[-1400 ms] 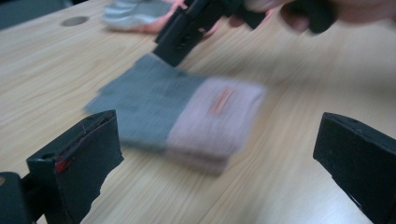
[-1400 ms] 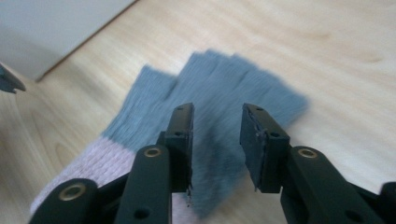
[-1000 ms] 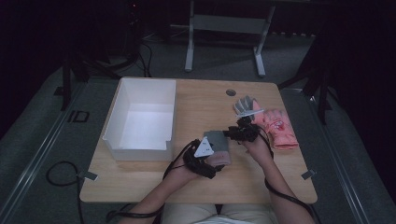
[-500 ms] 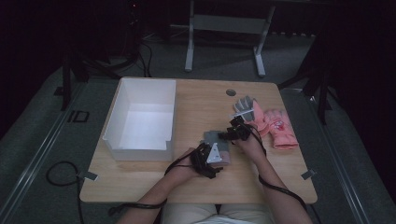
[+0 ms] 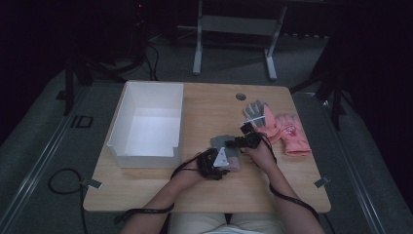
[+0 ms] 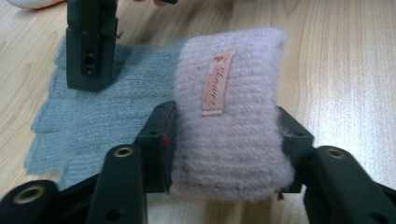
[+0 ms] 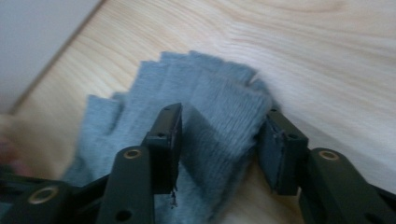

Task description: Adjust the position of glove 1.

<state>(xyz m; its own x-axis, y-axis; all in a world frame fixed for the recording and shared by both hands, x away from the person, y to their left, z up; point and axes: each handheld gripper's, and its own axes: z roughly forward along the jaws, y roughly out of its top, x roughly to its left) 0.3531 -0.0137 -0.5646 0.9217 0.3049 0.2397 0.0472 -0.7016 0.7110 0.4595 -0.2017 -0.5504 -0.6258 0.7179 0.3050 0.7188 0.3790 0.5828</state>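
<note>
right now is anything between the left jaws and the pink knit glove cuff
Nothing visible. In the left gripper view the pink cuff sits directly between the left gripper jaws, which have just been closing and touch it on both sides. The grey glove lies flat behind it, not between.

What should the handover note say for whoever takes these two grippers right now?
Left gripper: jaws just closing, pads pressing the pink cuff of the knit glove.
Right gripper: jaws just closing around the grey finger end of the same glove; grip not clearly firm.
Glove lies on the table in front of the white bin; three other gloves lie at the right.
Done: glove taken at both ends. Left, probably: lift it into the bin, then the others.
</note>
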